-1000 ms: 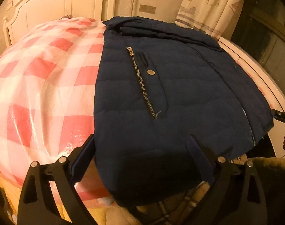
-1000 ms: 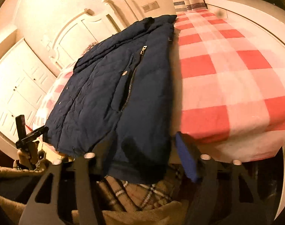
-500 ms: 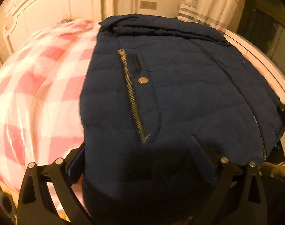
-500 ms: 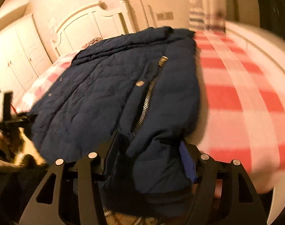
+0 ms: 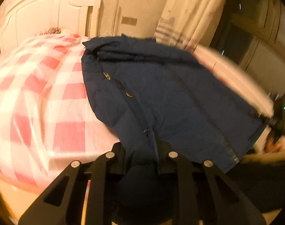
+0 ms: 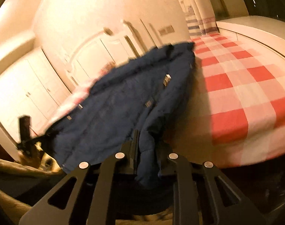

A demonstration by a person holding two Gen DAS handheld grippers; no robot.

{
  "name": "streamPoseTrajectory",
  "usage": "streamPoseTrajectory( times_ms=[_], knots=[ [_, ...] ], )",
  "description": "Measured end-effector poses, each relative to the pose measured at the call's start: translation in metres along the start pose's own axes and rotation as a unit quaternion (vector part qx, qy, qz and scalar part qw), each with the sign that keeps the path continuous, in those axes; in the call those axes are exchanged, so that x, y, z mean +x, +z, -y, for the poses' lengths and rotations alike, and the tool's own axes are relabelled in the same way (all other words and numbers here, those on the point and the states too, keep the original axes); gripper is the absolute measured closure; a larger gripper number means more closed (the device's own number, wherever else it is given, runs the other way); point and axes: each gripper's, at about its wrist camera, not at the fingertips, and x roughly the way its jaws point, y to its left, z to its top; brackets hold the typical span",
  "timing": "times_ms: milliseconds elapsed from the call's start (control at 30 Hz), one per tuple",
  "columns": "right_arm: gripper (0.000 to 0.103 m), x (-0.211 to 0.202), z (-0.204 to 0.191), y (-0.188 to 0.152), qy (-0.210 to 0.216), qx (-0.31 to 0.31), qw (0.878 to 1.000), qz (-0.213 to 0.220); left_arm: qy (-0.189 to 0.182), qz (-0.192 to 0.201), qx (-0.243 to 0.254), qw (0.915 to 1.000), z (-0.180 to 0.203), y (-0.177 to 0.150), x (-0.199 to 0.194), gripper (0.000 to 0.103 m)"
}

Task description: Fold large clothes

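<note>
Navy jacket (image 5: 179,97) spread on the checked bed (image 6: 245,93). Left tongs (image 5: 142,150) closing on its near hem, right tongs (image 6: 146,150) clamped there too (both pinching fabric). Next, probably: lifting hem toward far collar.

The jacket's (image 5: 179,101) bottom edge is hidden behind the left gripper (image 5: 142,150). The bed (image 5: 39,97) is blurry and cut off at the left. The far gripper (image 6: 26,136) looks smeared.

Navy quilted jacket (image 5: 176,101) lies on red-and-white checked bedspread (image 5: 39,97).
</note>
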Motion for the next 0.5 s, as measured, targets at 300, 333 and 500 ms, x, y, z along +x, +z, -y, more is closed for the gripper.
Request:
streamPoseTrajectory(
  times_ms=[300, 333, 500],
  knots=[
    [0.086, -0.073, -0.084, 0.072, 0.061, -0.070, 0.987, 0.130, -0.120, 0.155, -0.043, 0.9797, 0.009, 0.039, -0.114, 0.084],
    [0.086, -0.074, -0.094, 0.089, 0.059, -0.086, 0.985, 0.139, -0.131, 0.174, -0.049, 0.9748, 0.007, 0.053, -0.120, 0.084],
    [0.086, -0.030, -0.109, 0.182, 0.029, -0.116, 0.981, 0.155, -0.136, 0.175, -0.093, 0.9708, -0.010, 0.136, -0.098, 0.081]
  ],
)
